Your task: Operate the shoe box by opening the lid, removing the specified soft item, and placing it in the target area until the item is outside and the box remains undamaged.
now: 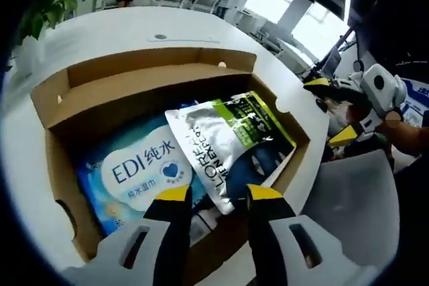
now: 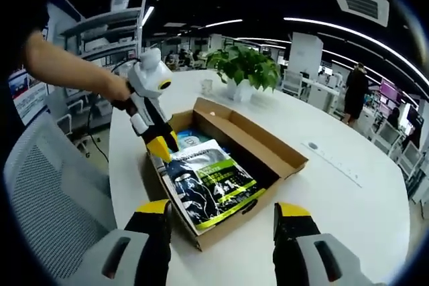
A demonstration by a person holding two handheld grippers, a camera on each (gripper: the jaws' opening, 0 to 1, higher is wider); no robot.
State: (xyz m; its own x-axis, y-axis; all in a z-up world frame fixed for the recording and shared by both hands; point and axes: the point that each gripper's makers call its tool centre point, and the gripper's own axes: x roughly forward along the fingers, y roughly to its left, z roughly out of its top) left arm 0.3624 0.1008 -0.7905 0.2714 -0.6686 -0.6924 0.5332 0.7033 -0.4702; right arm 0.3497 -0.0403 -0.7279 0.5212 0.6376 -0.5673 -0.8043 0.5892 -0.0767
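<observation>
Left tongs narrowly parted, right tongs wide, one open shoe box, two soft packs inside.

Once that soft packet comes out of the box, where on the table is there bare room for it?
The white table lies bare right of the open brown cardboard box, and between box and potted green plant. The box is crowded: silver-and-green packet atop blue wipes pack, left gripper alongside.

In the left gripper view, the silver-and-green printed soft pouch covers the right part of the blue-and-white wet-wipe pack, and the near wall of the open brown cardboard shoe box sits behind the left gripper. In the right gripper view, distant people are too small to make out.
</observation>
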